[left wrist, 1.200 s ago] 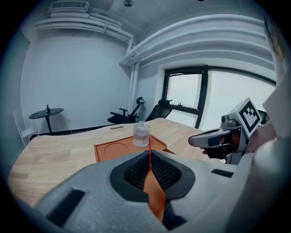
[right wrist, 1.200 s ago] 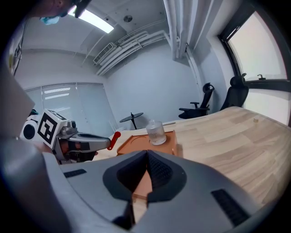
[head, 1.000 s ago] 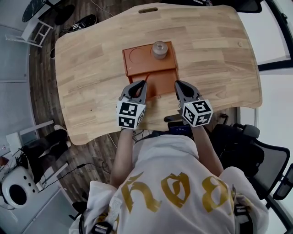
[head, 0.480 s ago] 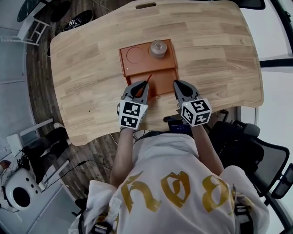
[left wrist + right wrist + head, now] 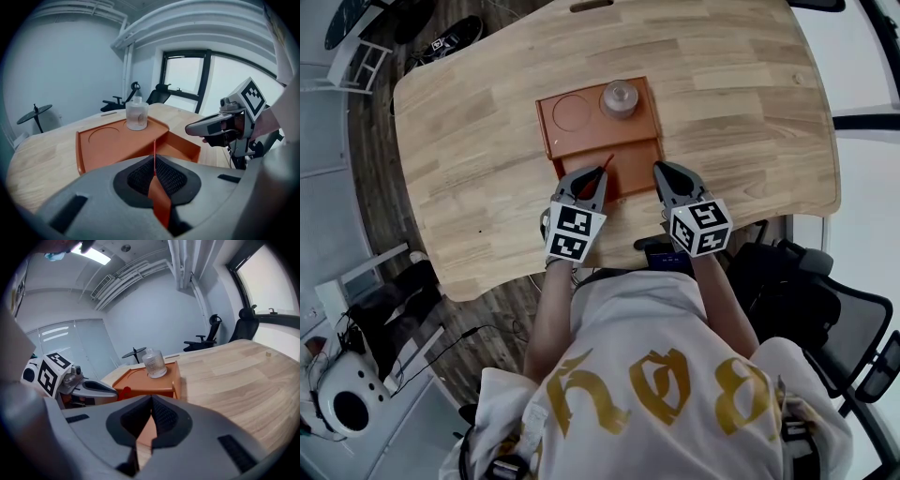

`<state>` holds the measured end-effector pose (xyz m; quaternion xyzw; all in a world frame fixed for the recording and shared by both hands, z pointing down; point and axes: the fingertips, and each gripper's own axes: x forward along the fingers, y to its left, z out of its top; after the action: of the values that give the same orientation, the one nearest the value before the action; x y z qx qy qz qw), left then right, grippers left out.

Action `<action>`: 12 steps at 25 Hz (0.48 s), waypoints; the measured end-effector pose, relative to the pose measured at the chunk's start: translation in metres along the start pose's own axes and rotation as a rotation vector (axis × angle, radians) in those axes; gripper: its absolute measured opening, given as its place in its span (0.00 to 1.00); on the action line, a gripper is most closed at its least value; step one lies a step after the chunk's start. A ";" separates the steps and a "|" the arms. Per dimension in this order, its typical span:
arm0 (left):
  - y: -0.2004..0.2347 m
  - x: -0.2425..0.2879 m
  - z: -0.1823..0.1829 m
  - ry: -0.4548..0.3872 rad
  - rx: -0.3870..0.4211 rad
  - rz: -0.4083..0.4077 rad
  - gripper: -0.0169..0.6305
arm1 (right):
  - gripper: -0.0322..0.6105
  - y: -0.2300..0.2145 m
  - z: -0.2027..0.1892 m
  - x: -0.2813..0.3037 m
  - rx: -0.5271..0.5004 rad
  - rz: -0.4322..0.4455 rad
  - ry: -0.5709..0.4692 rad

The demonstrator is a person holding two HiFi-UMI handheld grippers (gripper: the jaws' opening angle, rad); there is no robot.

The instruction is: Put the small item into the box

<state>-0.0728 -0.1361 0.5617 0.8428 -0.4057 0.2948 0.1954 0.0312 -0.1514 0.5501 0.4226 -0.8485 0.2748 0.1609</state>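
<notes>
An orange box point(image 5: 581, 141) lies on the wooden table, with a round recess on its raised far part and a lower compartment point(image 5: 180, 147) at the near side. My left gripper point(image 5: 592, 174) is shut on the small item point(image 5: 154, 154), a thin red strip that sticks out past the jaws over the box's near left edge. It also shows as a red tip point(image 5: 125, 391) in the right gripper view. My right gripper point(image 5: 662, 172) is shut with nothing seen in it, just right of the box's near corner.
A clear glass jar point(image 5: 619, 97) with a stopper stands on the box's far right corner. The wooden table point(image 5: 741, 112) stretches to both sides of the box. Office chairs point(image 5: 213, 333) and a small round table stand beyond the far edge.
The head view has shifted a little. Both grippers stay at the box's near edge, the left one still shut on the red strip.
</notes>
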 end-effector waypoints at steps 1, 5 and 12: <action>-0.001 0.002 -0.001 0.009 0.004 -0.006 0.05 | 0.07 0.000 -0.001 0.001 0.002 0.000 0.004; -0.001 0.011 -0.011 0.057 0.019 -0.032 0.05 | 0.07 0.003 -0.008 0.005 0.003 0.006 0.028; -0.005 0.025 -0.019 0.119 0.047 -0.065 0.05 | 0.07 0.000 -0.007 0.013 -0.005 0.008 0.037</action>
<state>-0.0625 -0.1363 0.5918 0.8408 -0.3588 0.3473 0.2089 0.0237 -0.1558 0.5623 0.4136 -0.8478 0.2812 0.1764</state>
